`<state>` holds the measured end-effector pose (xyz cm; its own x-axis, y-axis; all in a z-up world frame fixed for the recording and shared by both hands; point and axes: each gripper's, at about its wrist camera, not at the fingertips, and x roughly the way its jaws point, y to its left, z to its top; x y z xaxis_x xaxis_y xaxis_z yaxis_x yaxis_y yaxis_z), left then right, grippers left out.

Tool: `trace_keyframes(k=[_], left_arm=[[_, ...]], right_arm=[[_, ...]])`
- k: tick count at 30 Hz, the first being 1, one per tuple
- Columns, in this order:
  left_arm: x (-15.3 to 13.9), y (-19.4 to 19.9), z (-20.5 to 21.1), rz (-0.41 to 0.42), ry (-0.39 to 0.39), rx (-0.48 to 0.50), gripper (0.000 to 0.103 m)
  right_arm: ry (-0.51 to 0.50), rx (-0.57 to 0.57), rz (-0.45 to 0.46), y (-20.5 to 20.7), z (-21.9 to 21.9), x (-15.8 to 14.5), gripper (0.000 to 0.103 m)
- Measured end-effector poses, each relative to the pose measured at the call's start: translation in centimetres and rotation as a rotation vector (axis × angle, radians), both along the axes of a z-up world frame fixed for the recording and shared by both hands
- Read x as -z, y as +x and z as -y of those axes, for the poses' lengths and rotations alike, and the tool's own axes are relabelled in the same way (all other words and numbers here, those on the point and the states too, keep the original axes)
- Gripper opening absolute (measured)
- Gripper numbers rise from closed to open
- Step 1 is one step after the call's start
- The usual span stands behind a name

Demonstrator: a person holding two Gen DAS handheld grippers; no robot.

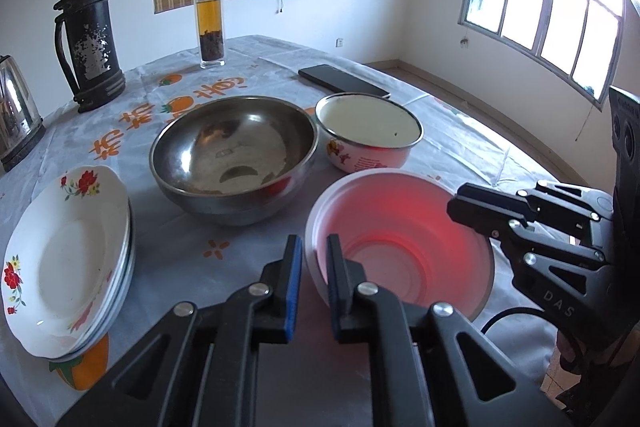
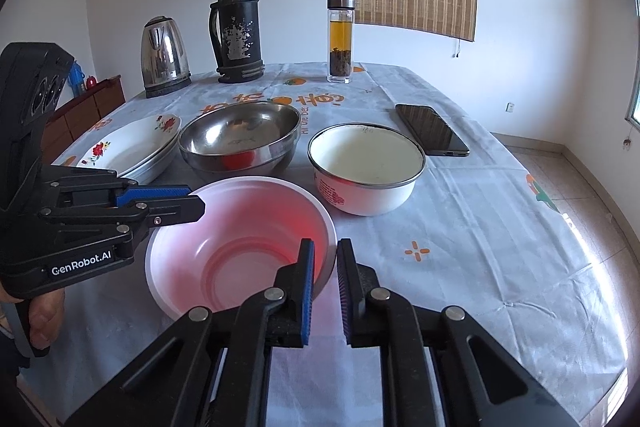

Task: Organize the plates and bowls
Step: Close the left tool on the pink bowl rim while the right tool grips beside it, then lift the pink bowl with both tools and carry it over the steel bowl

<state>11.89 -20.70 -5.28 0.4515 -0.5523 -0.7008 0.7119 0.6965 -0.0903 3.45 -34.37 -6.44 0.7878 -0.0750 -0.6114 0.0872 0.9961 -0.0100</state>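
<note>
**Both grippers clamped on the rim of the pink bowl**

The surface (image 2: 500, 227) wears a pale cloth printed with orange fruit. At its far edge stand a black flask (image 2: 237, 27), a steel kettle (image 2: 164, 57) beside it, and a glass bottle (image 2: 341, 39) of amber drink.

A stack of flowered plates (image 1: 68, 259) sits toward the left edge. Just right of it is the steel bowl (image 1: 234, 159), then a white enamel bowl (image 1: 368, 131) close beside that. A dark phone (image 2: 432, 130) lies behind the enamel bowl.

Nearest the near edge rests the pink bowl (image 2: 240, 247), upright, in front of the two other bowls. The left gripper (image 1: 314, 267) is closed on its left rim, one finger inside the wall and one outside. The right gripper (image 2: 324, 267) pinches the opposite rim the same way.
</note>
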Motion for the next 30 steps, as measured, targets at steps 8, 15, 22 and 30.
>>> trace_keyframes(k=[8, 15, 22, 30], left_arm=[[0.0, 0.2, -0.2, -0.012, -0.018, -0.006, 0.007], [0.0, 0.2, -0.3, -0.017, -0.024, -0.007, 0.007], [-0.1, 0.2, -0.4, -0.011, -0.039, -0.015, 0.005], [-1.3, 0.1, -1.0, 0.004, -0.077, -0.026, 0.005]], right_arm=[[0.014, -0.001, 0.013, -0.2, 0.1, -0.1, 0.011], [0.022, -0.003, 0.019, -0.3, 0.2, -0.2, 0.011], [0.022, -0.004, 0.034, -0.5, 0.0, -0.6, 0.01], [0.019, -0.014, 0.058, -0.6, -0.1, -1.3, 0.008]])
